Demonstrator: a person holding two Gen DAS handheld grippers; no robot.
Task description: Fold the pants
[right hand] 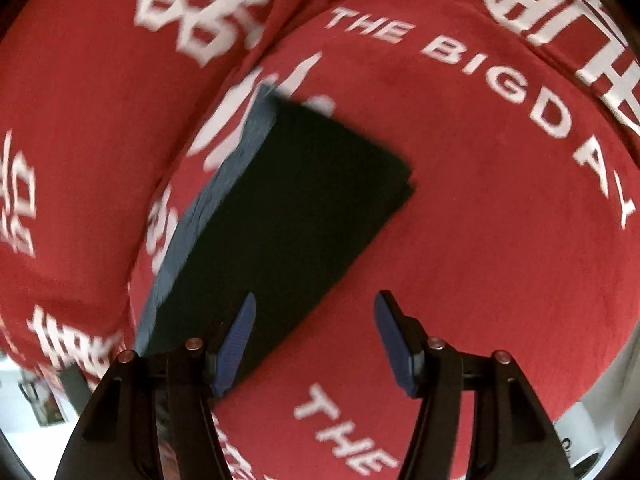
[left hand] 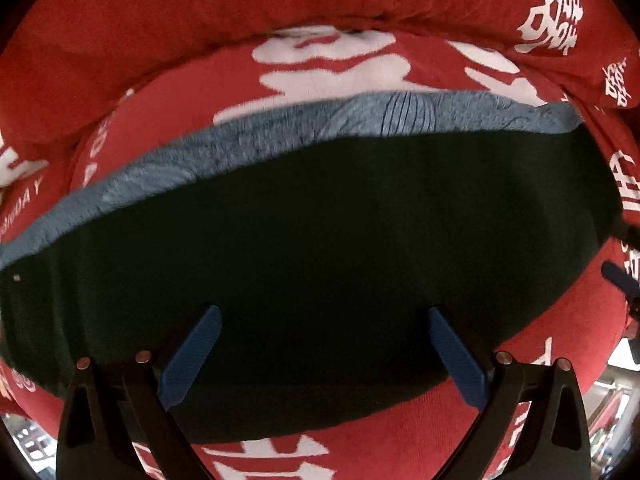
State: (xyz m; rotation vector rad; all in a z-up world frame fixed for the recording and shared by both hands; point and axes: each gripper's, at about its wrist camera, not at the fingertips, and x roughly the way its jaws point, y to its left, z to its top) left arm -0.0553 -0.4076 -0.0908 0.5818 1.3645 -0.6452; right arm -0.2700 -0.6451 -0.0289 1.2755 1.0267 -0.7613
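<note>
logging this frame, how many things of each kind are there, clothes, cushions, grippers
dark folded pants with a blue-grey edge: 1
red cushions with white print, a round seat cushion and a back bolster: 2
grippers, left gripper and right gripper, both with blue fingers spread apart: 2
total: 5
</note>
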